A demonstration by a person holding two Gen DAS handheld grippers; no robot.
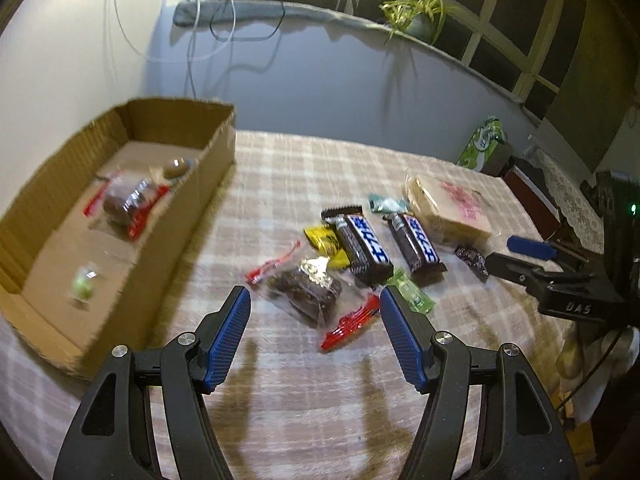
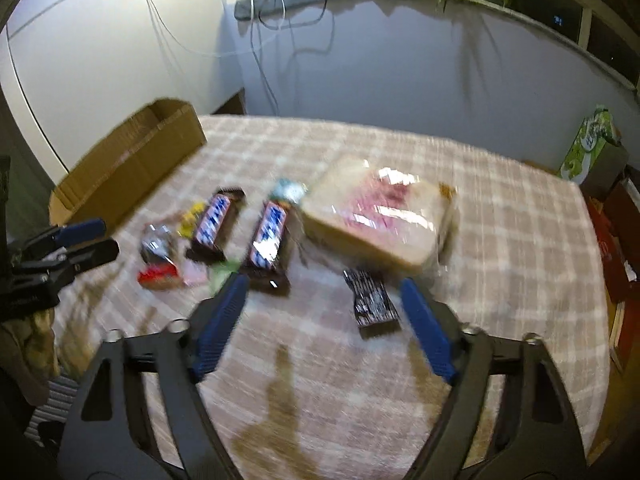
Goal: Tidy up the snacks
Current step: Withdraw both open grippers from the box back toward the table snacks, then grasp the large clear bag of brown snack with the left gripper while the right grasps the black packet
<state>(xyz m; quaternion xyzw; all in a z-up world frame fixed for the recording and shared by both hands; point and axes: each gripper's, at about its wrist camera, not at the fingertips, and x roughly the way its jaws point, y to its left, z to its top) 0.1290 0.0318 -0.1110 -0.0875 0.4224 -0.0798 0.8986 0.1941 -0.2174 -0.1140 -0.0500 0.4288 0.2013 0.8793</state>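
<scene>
A cardboard box (image 1: 208,168) stands at the left of the checked table and holds a clear bag of brown cake (image 1: 128,204), a brown sweet and a small green sweet. My left gripper (image 1: 316,294) is open just above a second clear cake bag (image 1: 308,294). Beyond lie a yellow packet (image 1: 322,240), two Snickers bars (image 1: 366,248) (image 1: 418,242), a green sweet (image 1: 412,296), a wrapped bread loaf (image 1: 452,208) and a small dark bar (image 1: 474,258). My right gripper (image 2: 324,282) is open, near the dark bar (image 2: 372,300) and a Snickers bar (image 2: 270,240).
A green tissue box (image 1: 482,144) stands at the table's far right corner. A wall with hanging cables and a windowsill with a plant (image 1: 420,12) lie behind. The table's right edge (image 2: 596,280) drops off near red furniture.
</scene>
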